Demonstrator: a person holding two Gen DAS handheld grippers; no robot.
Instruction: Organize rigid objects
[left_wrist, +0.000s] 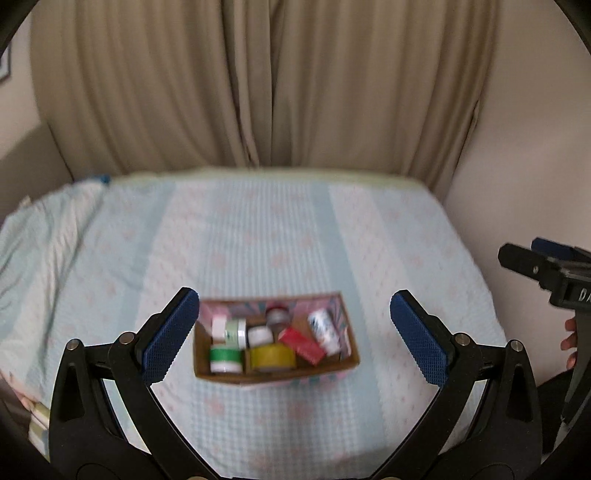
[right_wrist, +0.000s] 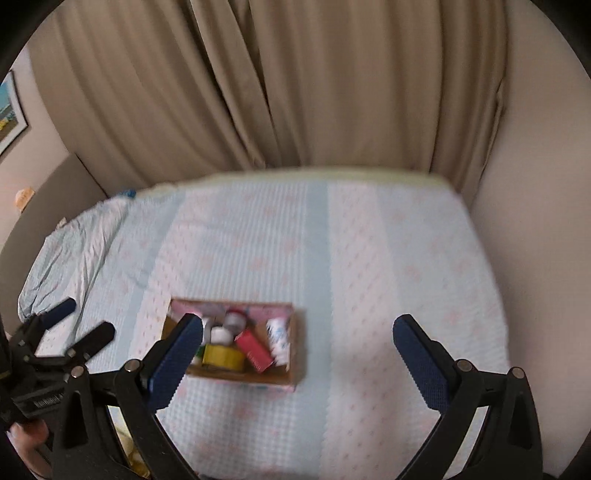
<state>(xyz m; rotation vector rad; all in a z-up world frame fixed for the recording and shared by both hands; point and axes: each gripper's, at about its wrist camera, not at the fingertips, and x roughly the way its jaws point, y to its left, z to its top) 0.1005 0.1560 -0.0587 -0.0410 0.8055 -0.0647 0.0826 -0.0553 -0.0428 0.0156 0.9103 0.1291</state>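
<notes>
Hovering my L gripper (left_wrist: 293, 332) & R gripper (right_wrist: 297, 354) over bed (left_wrist: 258, 236), both jaws wide, nothing held, cardboard box (left_wrist: 275, 372) w/ packed jars lower centre.

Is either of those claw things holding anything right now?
No, the left gripper and the right gripper both gape open and empty above the box.

Pale blue checked bedsheet (left_wrist: 258, 240), beige curtain (left_wrist: 258, 81), red box (left_wrist: 301, 344), yellow tape roll (left_wrist: 272, 356)
</notes>
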